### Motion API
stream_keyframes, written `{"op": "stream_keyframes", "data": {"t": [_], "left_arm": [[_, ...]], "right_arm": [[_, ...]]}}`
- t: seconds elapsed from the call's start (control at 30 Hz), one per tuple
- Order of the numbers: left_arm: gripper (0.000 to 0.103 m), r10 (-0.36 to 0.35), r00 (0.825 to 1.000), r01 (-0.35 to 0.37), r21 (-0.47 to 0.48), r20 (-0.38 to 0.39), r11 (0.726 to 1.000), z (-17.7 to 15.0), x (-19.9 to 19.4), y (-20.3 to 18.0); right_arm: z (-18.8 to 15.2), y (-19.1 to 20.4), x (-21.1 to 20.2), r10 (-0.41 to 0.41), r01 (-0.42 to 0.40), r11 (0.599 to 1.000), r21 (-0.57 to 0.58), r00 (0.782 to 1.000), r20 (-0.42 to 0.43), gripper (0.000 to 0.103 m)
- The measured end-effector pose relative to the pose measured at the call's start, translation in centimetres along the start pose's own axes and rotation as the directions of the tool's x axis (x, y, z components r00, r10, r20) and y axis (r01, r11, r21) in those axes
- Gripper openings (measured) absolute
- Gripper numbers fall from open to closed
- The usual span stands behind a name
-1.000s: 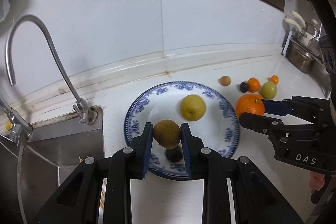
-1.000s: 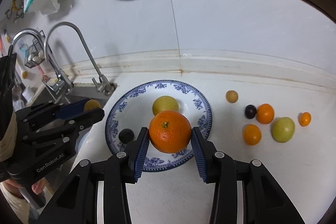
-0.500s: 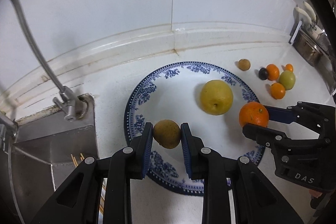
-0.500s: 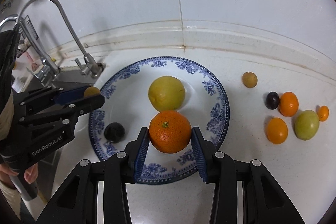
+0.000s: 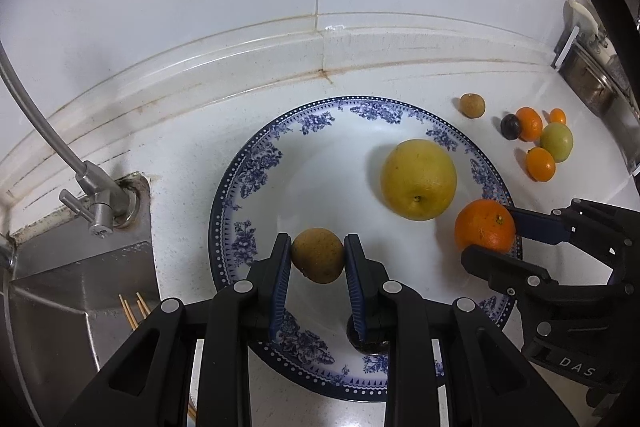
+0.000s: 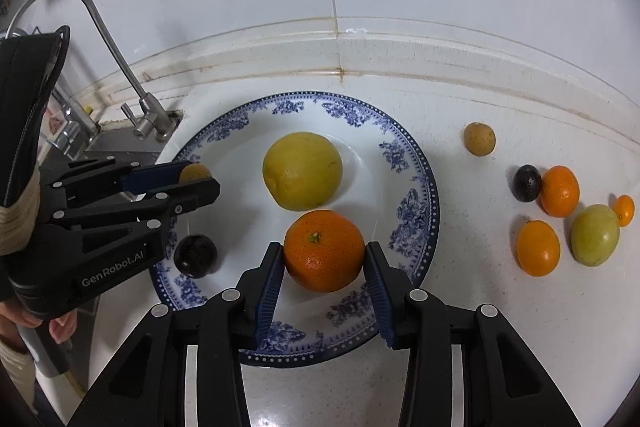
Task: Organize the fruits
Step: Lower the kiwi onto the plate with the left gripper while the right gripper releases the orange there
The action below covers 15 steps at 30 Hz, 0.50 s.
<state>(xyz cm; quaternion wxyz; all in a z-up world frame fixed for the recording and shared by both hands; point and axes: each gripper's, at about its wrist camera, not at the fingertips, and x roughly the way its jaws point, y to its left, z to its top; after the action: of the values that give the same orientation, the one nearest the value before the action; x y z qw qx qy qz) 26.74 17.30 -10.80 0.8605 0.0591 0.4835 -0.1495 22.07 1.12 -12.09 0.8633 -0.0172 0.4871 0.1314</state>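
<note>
Both held fruits lower, nearer plate point(image 5: 256, 163) on white counter point(image 6: 480, 307)

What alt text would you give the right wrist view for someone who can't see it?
The right gripper grips a large orange over a blue-patterned plate that already holds a yellow fruit and a small dark fruit. At left, the left gripper carries a small brown fruit; six more fruits lie on the white counter at right.

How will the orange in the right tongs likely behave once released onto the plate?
The orange is round, so it may roll on the glossy plate. The raised rim should probably contain it. It looks firm, unlikely to squash.
</note>
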Motion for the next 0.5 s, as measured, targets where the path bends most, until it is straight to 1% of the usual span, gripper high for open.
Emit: {"op": "stream_keyframes", "data": {"t": [0.03,0.07,0.1,0.13,0.23,0.3,0.37,0.43,0.47,0.5], "left_arm": [[0.027,0.0,1.0,0.0,0.001,-0.003,1.0,0.1,0.1,0.0],[0.032,0.0,1.0,0.0,0.001,-0.004,1.0,0.1,0.2,-0.1],[0.041,0.003,1.0,-0.003,0.001,-0.004,1.0,0.1,0.1,-0.1],[0.044,0.007,1.0,-0.007,0.002,0.0,1.0,0.0,0.0,-0.1],[0.047,0.015,1.0,-0.015,0.001,0.018,1.0,-0.1,-0.8,-0.1],[0.051,0.036,0.999,-0.036,0.004,0.035,0.999,-0.3,-1.7,-0.2],[0.052,0.052,0.997,-0.052,0.004,0.052,0.999,-0.6,-2.5,-0.4],[0.054,0.054,0.996,-0.054,-0.001,0.07,0.999,-0.9,-3.5,-0.7],[0.057,0.053,0.995,-0.053,-0.008,0.081,0.999,-1.0,-4.0,-0.8],[0.057,0.056,0.994,-0.055,-0.015,0.089,0.998,-1.2,-4.5,-0.9]], "right_arm": [[0.0,0.0,0.1,0.001,-0.001,1.0,0.002,1.0,0.001,0.042],[-0.1,0.0,0.1,0.003,-0.003,1.0,0.002,1.0,0.002,0.042],[-0.1,0.0,0.2,0.006,-0.006,1.0,0.001,1.0,0.002,0.042],[-0.1,0.0,0.2,0.007,-0.007,1.0,0.0,1.0,0.002,0.042],[-0.1,0.1,0.0,0.003,-0.003,1.0,-0.005,1.0,0.01,0.042],[-0.2,0.0,-0.2,0.003,-0.003,1.0,-0.005,1.0,0.017,0.043],[-0.4,-0.1,-0.6,0.003,-0.003,1.0,0.003,1.0,0.02,0.043],[-0.6,-0.2,-1.2,0.007,-0.007,1.0,0.007,0.999,0.036,0.043],[-0.7,-0.2,-1.5,0.007,-0.007,1.0,0.007,0.999,0.045,0.044],[-0.7,-0.2,-2.1,0.007,-0.007,1.0,0.002,0.998,0.059,0.049]]}}
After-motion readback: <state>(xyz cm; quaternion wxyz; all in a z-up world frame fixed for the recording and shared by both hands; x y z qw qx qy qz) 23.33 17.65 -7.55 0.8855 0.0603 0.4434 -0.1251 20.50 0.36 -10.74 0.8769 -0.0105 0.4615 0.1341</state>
